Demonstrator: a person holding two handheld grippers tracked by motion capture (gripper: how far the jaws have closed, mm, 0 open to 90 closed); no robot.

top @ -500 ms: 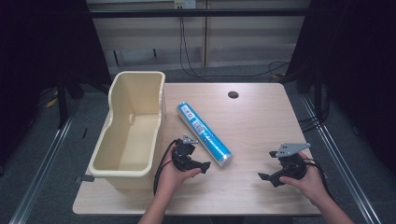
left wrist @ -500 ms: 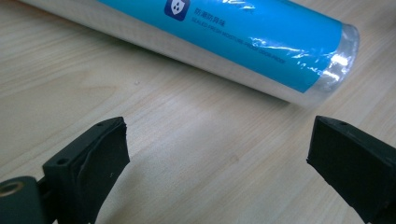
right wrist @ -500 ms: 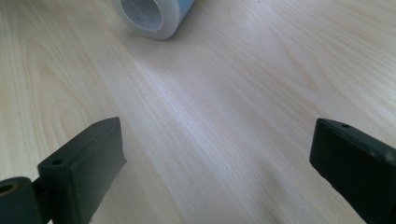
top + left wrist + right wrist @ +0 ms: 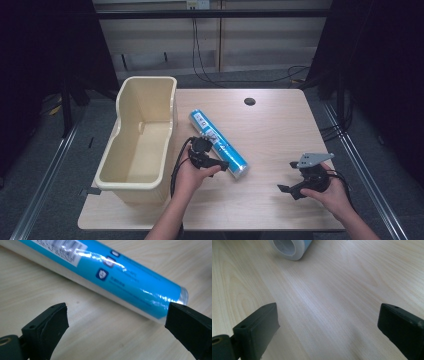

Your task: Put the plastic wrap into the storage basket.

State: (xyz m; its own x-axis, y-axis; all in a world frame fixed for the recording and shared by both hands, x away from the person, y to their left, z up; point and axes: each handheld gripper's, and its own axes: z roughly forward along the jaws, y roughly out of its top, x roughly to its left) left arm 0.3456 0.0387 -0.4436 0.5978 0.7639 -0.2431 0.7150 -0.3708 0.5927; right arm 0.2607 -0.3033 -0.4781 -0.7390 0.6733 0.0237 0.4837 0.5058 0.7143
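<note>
A long roll (image 4: 218,143) in a blue wrapper with a white barcode label lies slantwise on the wooden table (image 4: 270,130), just right of the bin. My left gripper (image 4: 207,156) is held at the roll's near half, close beside it. In the left gripper view the roll (image 4: 112,272) lies across the top, just beyond the open left gripper (image 4: 116,323), with only bare wood between the jaws. My right gripper (image 4: 289,176) sits low over the table at the near right, apart from the roll. The right gripper (image 4: 328,325) is open too, and the roll's hollow end (image 4: 289,247) lies far ahead of it.
A tall cream plastic bin (image 4: 172,107) stands on the table's left side, open on top. A round cable hole (image 4: 249,101) is at the table's far middle. Cables trail over the floor behind the table. Dark curtains hang on both sides.
My left gripper has edged a little forward toward the roll. The right hand and the roll have stayed where they were.
</note>
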